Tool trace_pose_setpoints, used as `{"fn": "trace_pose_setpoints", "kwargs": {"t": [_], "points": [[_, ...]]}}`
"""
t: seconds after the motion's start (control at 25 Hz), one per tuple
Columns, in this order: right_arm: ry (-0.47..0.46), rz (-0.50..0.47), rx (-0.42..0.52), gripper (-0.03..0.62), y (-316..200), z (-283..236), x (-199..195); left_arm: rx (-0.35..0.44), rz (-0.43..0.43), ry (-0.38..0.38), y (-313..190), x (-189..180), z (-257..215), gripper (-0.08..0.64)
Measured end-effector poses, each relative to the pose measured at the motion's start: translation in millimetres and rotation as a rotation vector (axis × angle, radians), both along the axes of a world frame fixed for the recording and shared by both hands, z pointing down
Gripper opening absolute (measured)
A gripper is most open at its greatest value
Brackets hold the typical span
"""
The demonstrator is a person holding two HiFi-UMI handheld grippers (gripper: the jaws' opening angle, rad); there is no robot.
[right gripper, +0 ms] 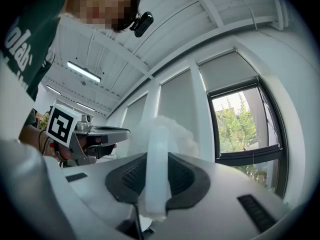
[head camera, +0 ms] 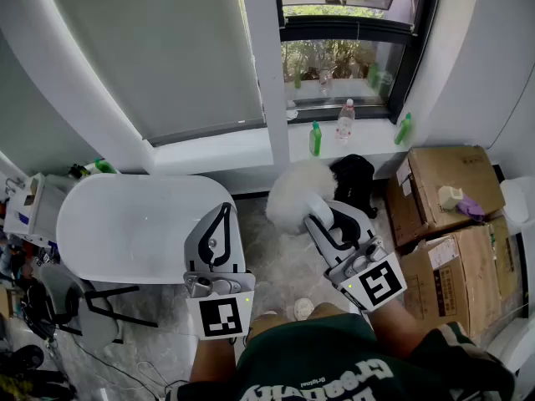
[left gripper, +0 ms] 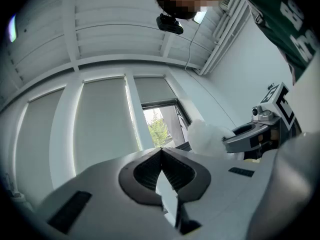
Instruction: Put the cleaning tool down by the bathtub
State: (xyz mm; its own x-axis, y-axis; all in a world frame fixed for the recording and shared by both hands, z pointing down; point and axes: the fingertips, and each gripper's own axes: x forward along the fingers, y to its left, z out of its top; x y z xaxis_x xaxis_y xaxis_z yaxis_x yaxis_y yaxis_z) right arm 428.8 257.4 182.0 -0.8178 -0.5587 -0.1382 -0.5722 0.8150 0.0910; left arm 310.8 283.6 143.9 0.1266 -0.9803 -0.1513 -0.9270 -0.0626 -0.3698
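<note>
The cleaning tool is a fluffy white duster (head camera: 297,192) on a white handle (right gripper: 155,171). My right gripper (head camera: 321,210) is shut on that handle, with the fluffy head (right gripper: 167,130) sticking out past the jaws, over the floor to the right of the bathtub. The white oval bathtub (head camera: 125,224) lies at the left in the head view. My left gripper (head camera: 222,210) hovers over the tub's right end with its jaws shut and nothing between them (left gripper: 161,153). In the left gripper view the duster (left gripper: 205,136) and the right gripper (left gripper: 250,136) show at the right.
Cardboard boxes (head camera: 443,182) stack up at the right, with a black bag (head camera: 355,178) beside them under the window sill. A green bottle (head camera: 315,138) and a clear bottle (head camera: 344,119) stand on the sill. A black-legged chair (head camera: 84,303) stands in front of the tub.
</note>
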Motion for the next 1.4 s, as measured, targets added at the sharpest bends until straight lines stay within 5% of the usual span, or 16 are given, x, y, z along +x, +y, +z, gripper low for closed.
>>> {"fn": "trace_pose_setpoints", "kwargs": {"t": [0.32,1.4], "points": [[-0.003,-0.017,0.063,0.093,0,-6,-3,0.005,-0.004,-0.003,-2,-3,-4,0.006],[-0.059,-0.012,0.041,0.094,0,-10,22,0.024,0.030,0.002,-9,22,-12,0.006]]}}
